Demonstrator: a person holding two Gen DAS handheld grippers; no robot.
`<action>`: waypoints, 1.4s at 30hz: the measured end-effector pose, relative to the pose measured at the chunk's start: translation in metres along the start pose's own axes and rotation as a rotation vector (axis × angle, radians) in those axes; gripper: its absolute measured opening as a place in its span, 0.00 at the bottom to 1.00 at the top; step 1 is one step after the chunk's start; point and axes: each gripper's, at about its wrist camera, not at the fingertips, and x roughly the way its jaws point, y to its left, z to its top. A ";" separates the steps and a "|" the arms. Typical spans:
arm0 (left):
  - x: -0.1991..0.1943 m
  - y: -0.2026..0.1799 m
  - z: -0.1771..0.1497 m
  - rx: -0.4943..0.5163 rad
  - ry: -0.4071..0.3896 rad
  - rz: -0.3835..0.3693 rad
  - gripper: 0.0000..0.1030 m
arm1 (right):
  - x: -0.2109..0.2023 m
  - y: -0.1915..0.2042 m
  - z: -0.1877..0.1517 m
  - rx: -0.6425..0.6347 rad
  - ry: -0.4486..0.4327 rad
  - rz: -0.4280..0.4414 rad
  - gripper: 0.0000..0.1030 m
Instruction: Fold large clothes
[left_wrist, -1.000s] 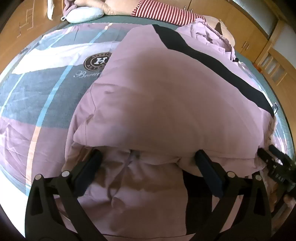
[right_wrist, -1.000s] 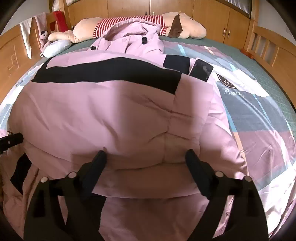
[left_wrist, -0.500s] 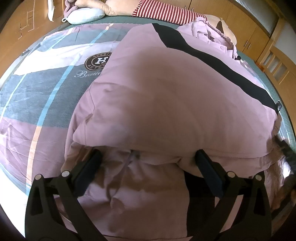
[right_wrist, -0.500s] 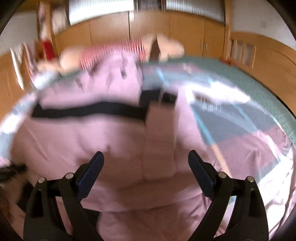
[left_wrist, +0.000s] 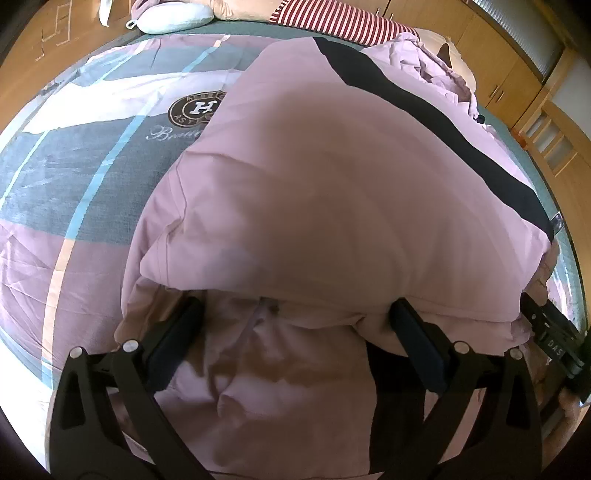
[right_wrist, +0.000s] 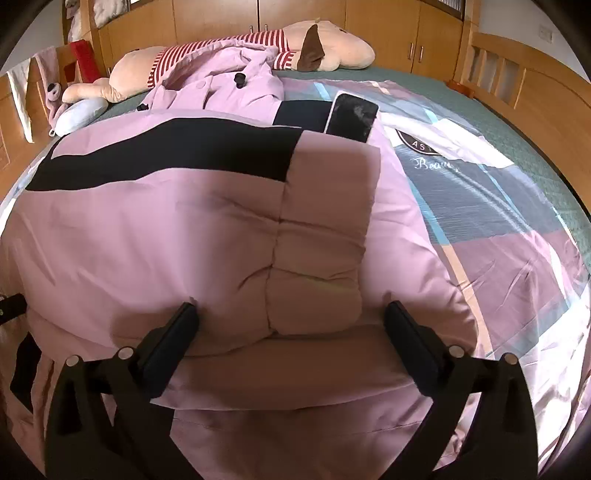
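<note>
Pink padded coat (right_wrist: 207, 236) with a black band lies on the bed (right_wrist: 517, 206), bottom part doubled up over the rest, fold edge right at both claws. Right claw (right_wrist: 291, 317) spread wide, jaws have just been opening, the puffy fold edge sits between them but the pads do not press it, so nothing held. Left claw (left_wrist: 295, 317) also spread, its fingers at or just under the folded edge, not pinching it as far as can be seen. Main risk: the padding is springy and slippery, so with both claws loose the folded half could puff up or slide back and undo the fold. A phone (right_wrist: 352, 116) lies on the coat just beyond the folded part, touching the black band; any next fold or drag of the coat could tip it, bury it inside the bundle or slide it along the bed. Hood and collar end (right_wrist: 221, 81) is bunched up near the plush toy (right_wrist: 236, 48), uneven, so a further fold over that lump would likely come out crooked. Left side fold looks thicker and messier underneath, with loose lining (left_wrist: 266, 369) showing; a regrip there could catch only the inner layer and pull the layers apart. Claws stand close together, could bump.
</note>
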 end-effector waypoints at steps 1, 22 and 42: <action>0.000 0.000 0.000 0.005 -0.003 0.004 0.98 | 0.001 0.000 0.001 0.000 0.000 0.000 0.99; 0.001 -0.007 -0.006 0.045 -0.054 0.054 0.98 | 0.000 0.001 0.000 -0.001 0.000 -0.001 0.99; 0.000 -0.007 0.002 0.084 -0.037 0.016 0.98 | 0.001 0.001 -0.001 -0.002 0.002 0.003 0.99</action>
